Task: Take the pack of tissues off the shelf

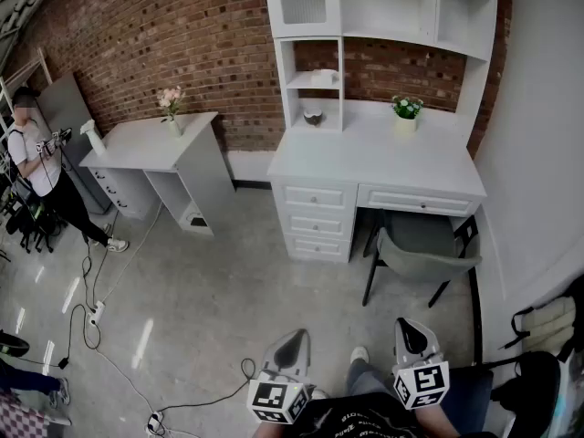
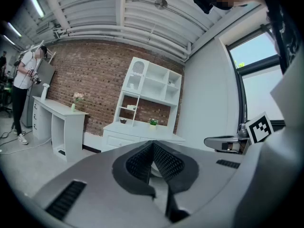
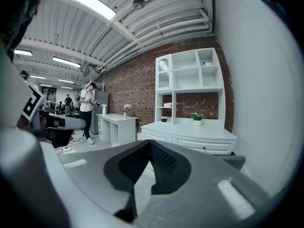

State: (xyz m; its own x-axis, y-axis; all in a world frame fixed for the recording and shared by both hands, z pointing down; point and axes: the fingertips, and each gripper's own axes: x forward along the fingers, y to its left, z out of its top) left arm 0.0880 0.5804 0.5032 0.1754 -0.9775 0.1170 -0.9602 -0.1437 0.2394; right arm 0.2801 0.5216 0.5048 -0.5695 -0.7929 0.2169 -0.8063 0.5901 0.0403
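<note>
The small white pack of tissues point(image 1: 323, 78) is parked on the middle open shelf in the left column of the tall white hutch point(image 1: 342, 16), with red brick wall showing behind it. One level down, a small dark bowl point(image 1: 313, 117) is set on the white desk top point(image 1: 365, 158), and a little potted green plant point(image 1: 406, 109) is placed further right. A grey chair point(image 1: 415, 249) is tucked under the desk. Off to the left, a white side table point(image 1: 146, 144) is topped with a vase of pink flowers point(image 1: 171, 108). Both tools are held low at the near edge, well apart from the shelf. The left gripper point(image 1: 290, 345) is seen with jaws pressed together on nothing, same deal for the right gripper point(image 1: 411, 336).
</note>
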